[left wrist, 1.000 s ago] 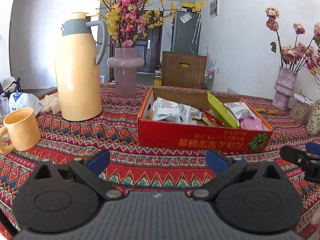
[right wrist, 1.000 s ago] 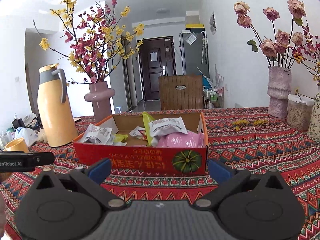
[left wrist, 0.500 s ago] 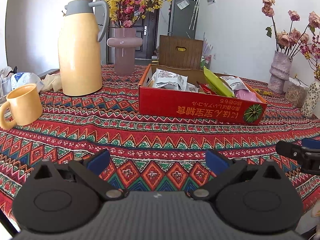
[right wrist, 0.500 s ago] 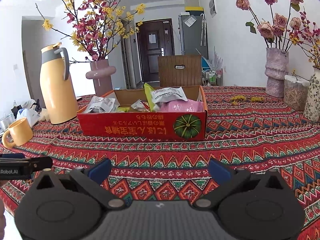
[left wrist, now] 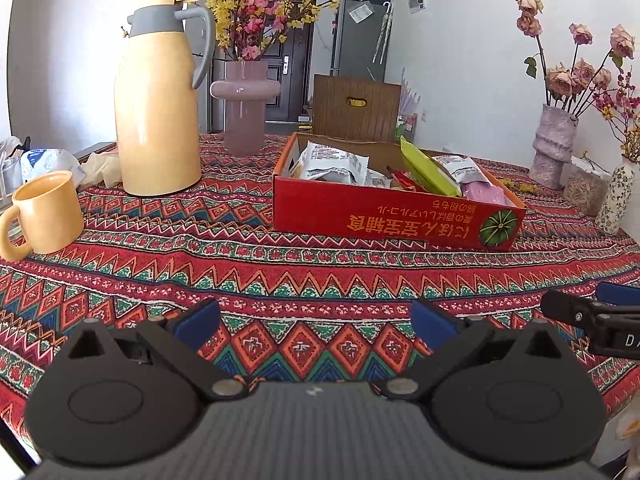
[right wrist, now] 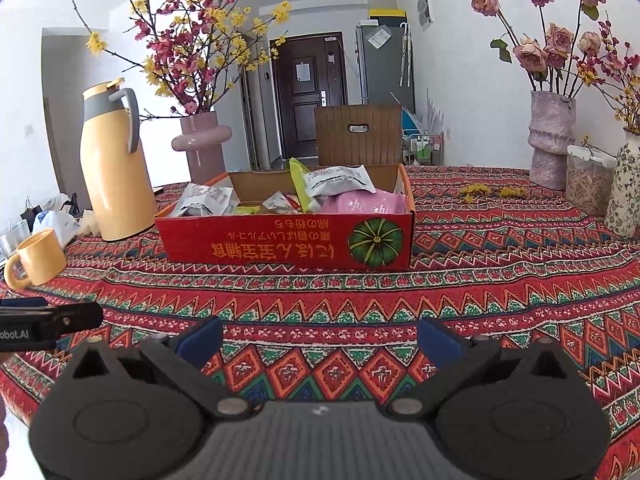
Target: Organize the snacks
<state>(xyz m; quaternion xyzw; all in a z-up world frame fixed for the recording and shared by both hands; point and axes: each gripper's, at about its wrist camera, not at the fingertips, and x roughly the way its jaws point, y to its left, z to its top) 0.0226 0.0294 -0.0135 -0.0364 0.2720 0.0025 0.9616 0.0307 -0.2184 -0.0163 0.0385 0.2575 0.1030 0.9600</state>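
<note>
Hovering left gripper wide apart | right gripper likewise | snack box apart

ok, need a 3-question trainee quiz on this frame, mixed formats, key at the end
1. True or false: the left gripper is shut on a snack packet.
2. Which stands nearest the yellow mug? A) yellow thermos jug B) pink packet C) rose vase
3. Fill in: the snacks sit inside the red ____.

Key: 1. False; both it and the right gripper are open and empty over the patterned tablecloth. 2. A. 3. box.
</note>
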